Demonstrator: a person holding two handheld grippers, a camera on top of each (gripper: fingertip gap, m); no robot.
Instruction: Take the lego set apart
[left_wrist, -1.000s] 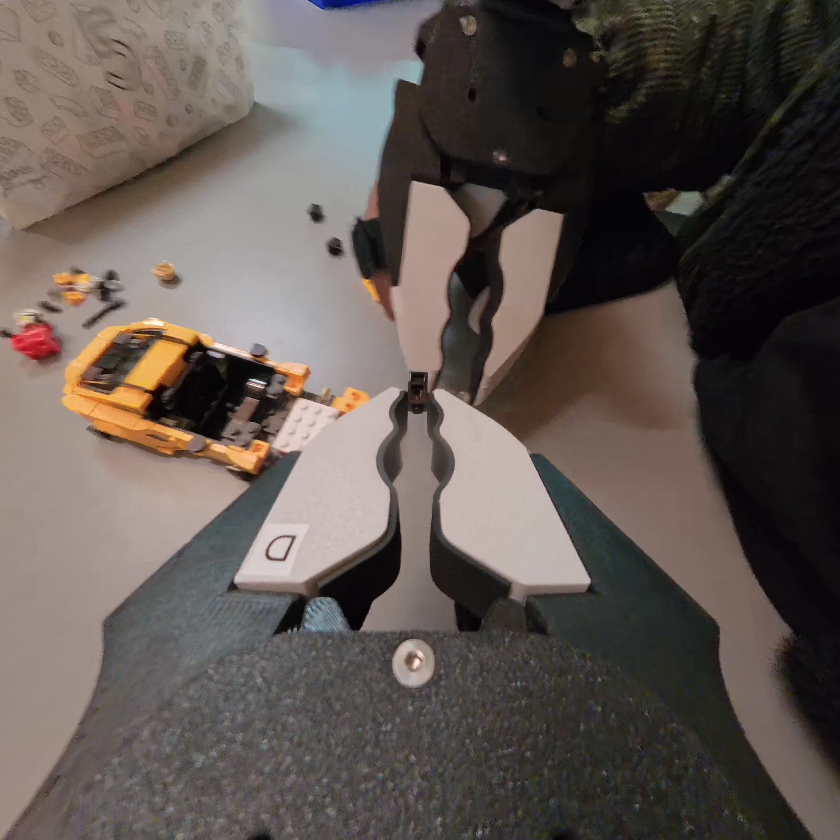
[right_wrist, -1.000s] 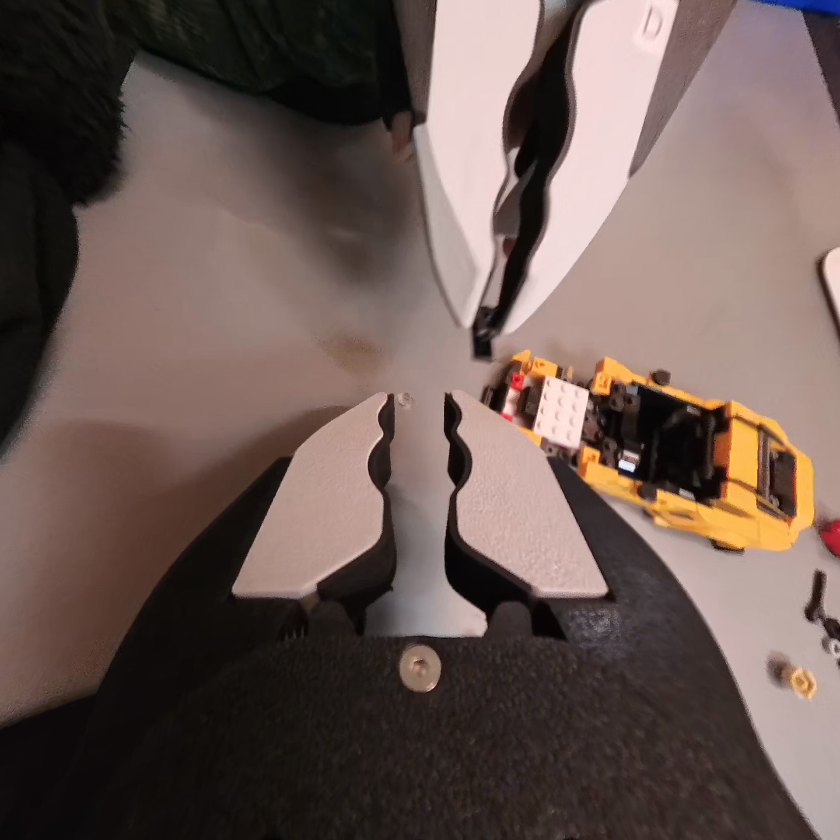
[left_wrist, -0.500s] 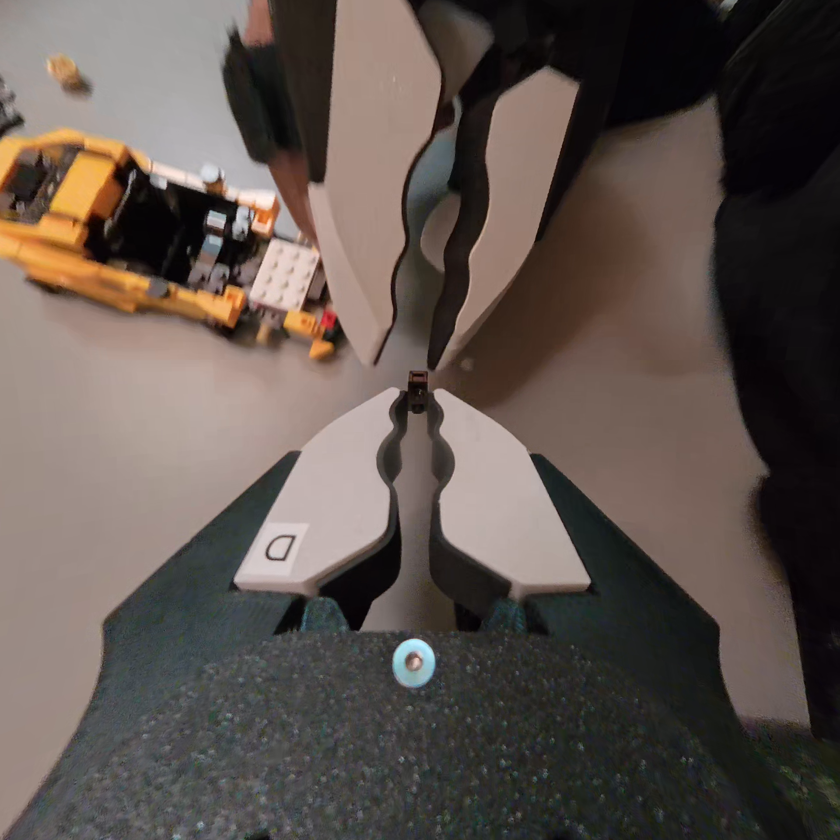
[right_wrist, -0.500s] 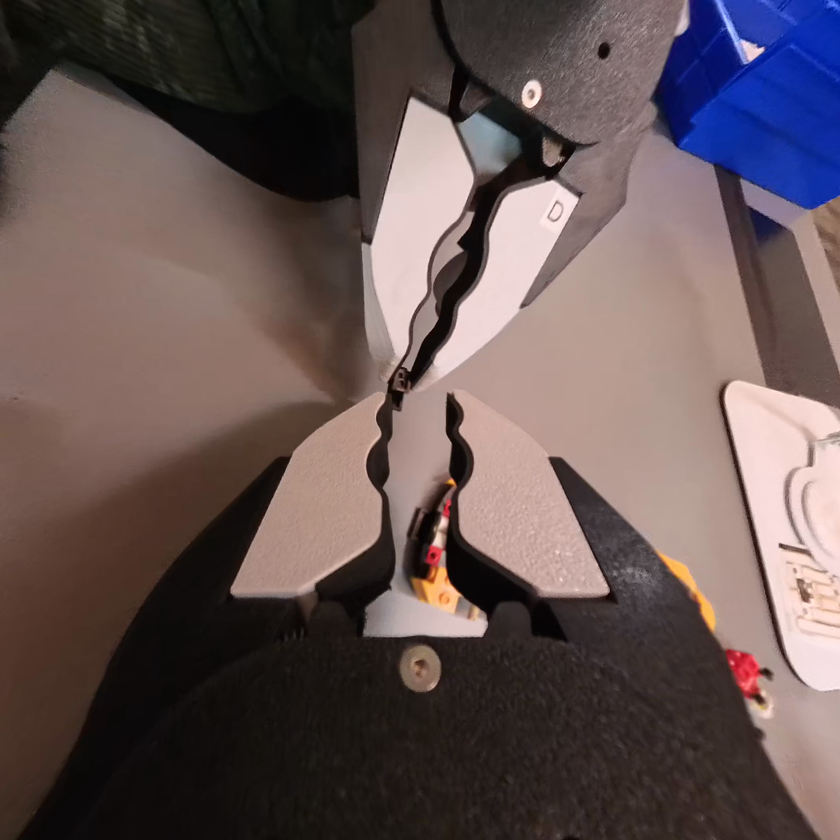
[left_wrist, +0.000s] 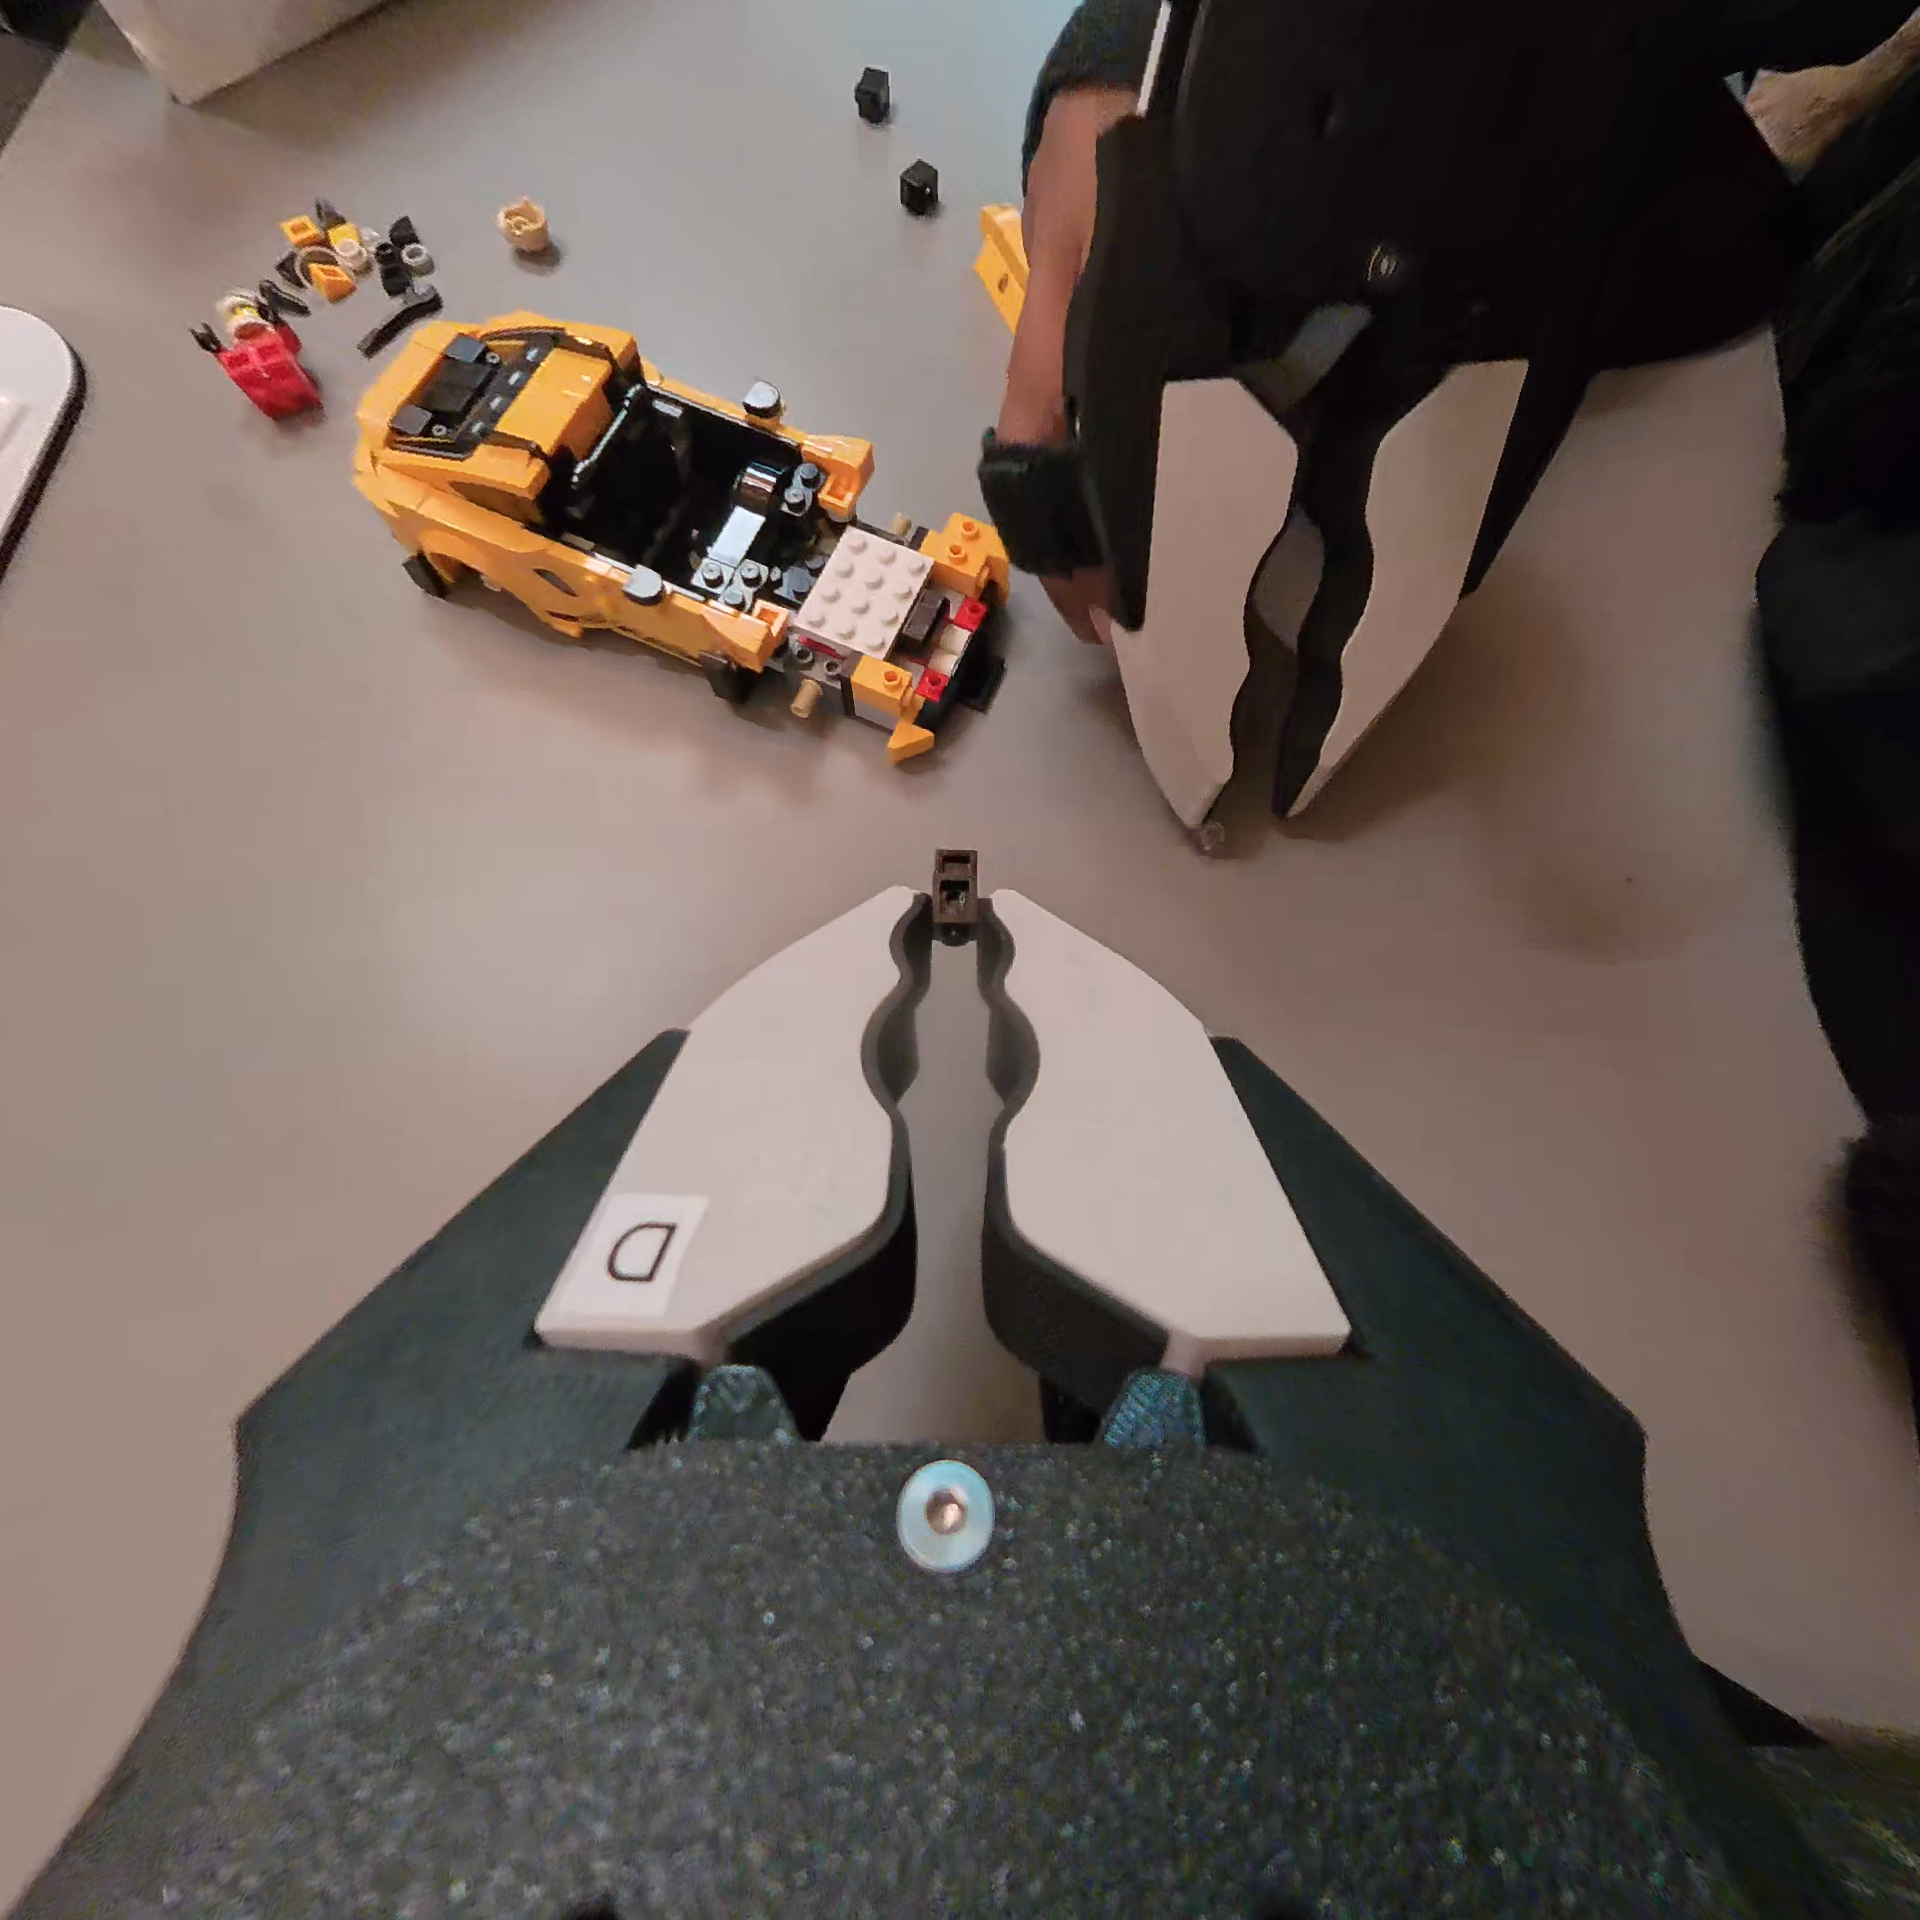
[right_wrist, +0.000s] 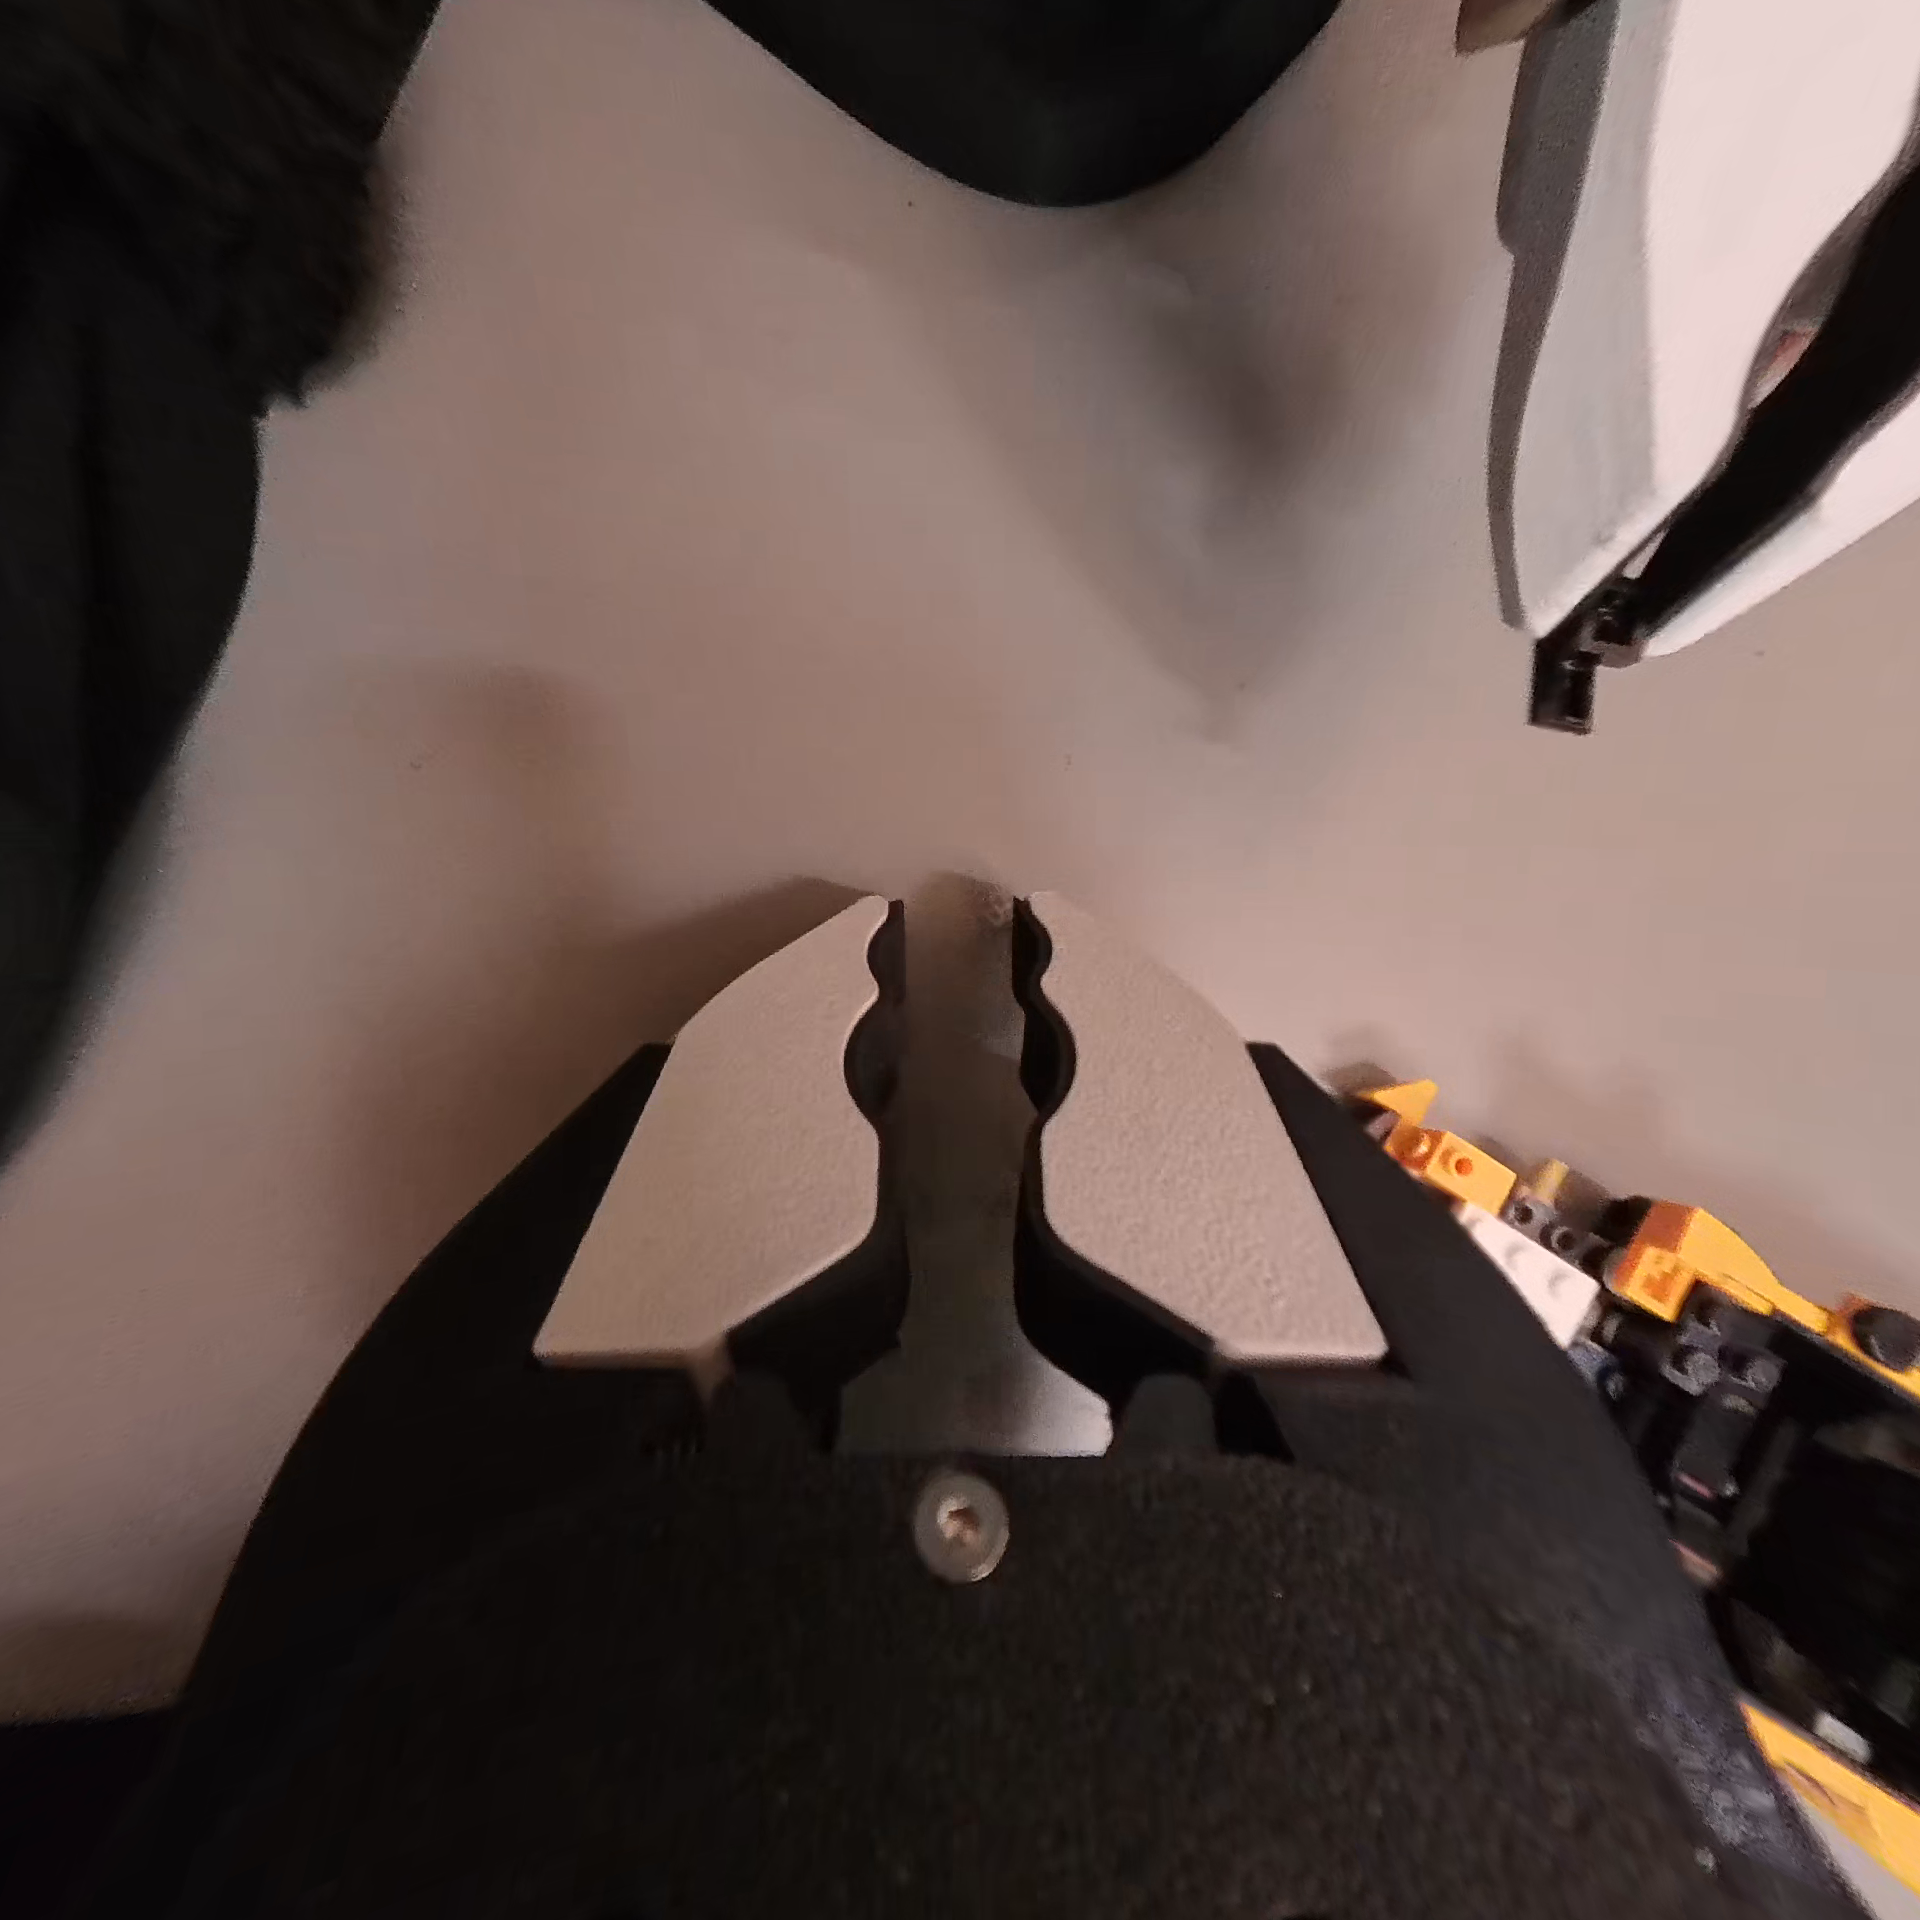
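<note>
Pinched at the very tips of the left gripper (left_wrist: 954, 902) — a small dark brown lego piece (left_wrist: 954, 883), held above the grey tabletop (left_wrist: 416, 935). Ahead and to the left, resting on that surface, the partly stripped yellow-and-black lego car (left_wrist: 665, 530), loose small bricks (left_wrist: 343, 260) scattered beyond it. Jaws of the right gripper (right_wrist: 951, 914) slightly parted, gripping nothing — tips just beside a tiny clear stud (left_wrist: 1208, 834).
</note>
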